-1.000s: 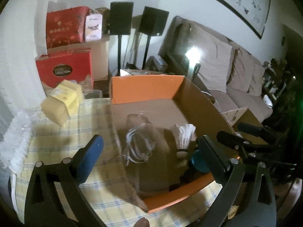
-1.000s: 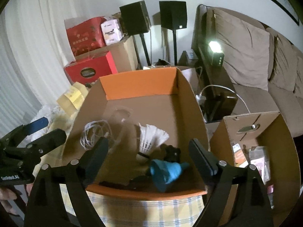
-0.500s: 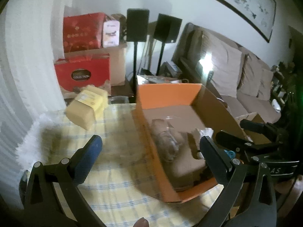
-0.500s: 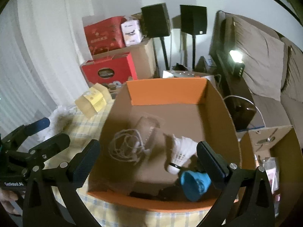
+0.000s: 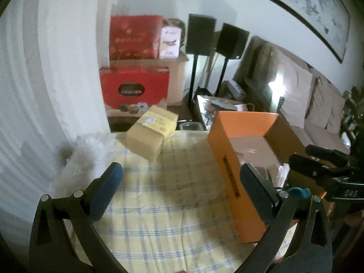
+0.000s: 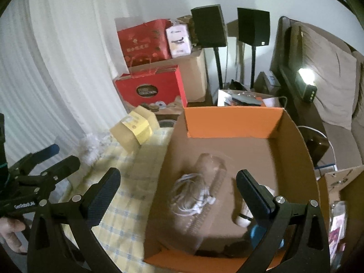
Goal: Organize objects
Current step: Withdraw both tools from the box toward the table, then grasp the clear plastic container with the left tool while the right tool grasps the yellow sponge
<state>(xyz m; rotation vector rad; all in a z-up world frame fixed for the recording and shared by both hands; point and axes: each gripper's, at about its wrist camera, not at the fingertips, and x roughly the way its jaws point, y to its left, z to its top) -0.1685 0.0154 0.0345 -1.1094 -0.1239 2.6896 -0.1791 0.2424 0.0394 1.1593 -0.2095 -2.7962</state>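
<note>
Grippers, both views: left gripper point(image 5: 182, 177) w/ fingers spread wide, nothing between them, over the checked tablecloth point(image 5: 163, 207) near the table's front edge; right gripper point(image 6: 178, 183) likewise spread and empty, above the front part of the orange box point(image 6: 229, 122). Box sits on the table's right side, open-topped, brown cardboard inside. Contents, front to back: blue item point(image 6: 256, 232) at front-right corner, partly hidden by the right finger; white shuttlecock point(image 6: 245, 218) just beside it; coiled white cable point(image 6: 193, 198) lying on a clear plastic bag point(image 6: 209, 166) approx. mid-floor. Yellow carton point(image 5: 151, 135) at the table's far edge, left of the box, apart from it. White fluffy item point(image 5: 77, 157) at the far-left edge; blurred. Beyond the table: red gift boxes point(image 5: 134, 88), two black speakers point(image 6: 209, 26) on stands, sofa point(image 5: 302, 95).
</note>
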